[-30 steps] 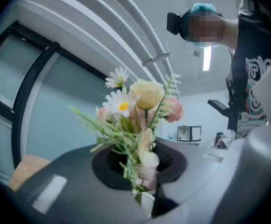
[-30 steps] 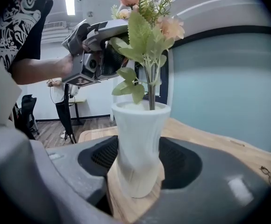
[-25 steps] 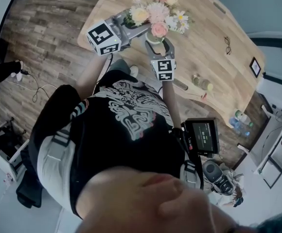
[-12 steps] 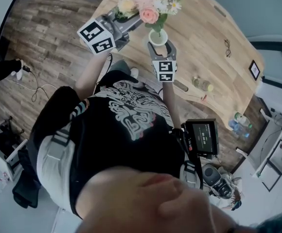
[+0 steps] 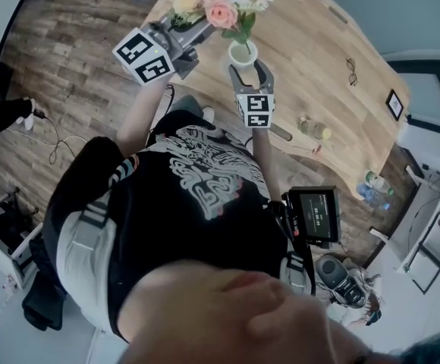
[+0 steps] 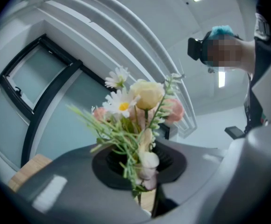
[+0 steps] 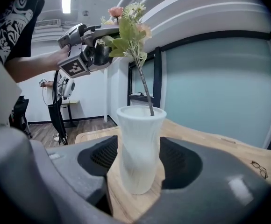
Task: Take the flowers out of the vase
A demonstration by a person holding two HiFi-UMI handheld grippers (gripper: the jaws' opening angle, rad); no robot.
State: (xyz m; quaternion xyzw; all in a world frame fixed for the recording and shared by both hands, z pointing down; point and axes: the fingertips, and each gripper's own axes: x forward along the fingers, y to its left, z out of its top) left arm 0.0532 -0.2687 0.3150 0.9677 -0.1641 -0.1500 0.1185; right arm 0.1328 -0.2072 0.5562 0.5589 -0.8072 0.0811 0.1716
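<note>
A bunch of pink, yellow and white flowers (image 5: 214, 0) hangs above the white ribbed vase (image 5: 243, 52) on the wooden table (image 5: 319, 48). My left gripper (image 5: 193, 29) is shut on the stems just below the blooms; in the left gripper view the flowers (image 6: 138, 111) rise from between its jaws (image 6: 142, 174). My right gripper (image 5: 243, 67) is shut on the vase (image 7: 140, 148), one jaw on each side. In the right gripper view one thin stem (image 7: 145, 87) still reaches down into the vase's mouth, and the left gripper (image 7: 108, 48) is held high to the left.
A pair of glasses (image 5: 354, 70) lies on the far table, with a small bottle (image 5: 315, 130) and a picture frame (image 5: 397, 105) to the right. Glass walls stand behind the table. Another person (image 7: 56, 101) stands in the background.
My left gripper has risen with the bunch, drawing the stems up out of the vase. The right gripper has stayed round the vase.
</note>
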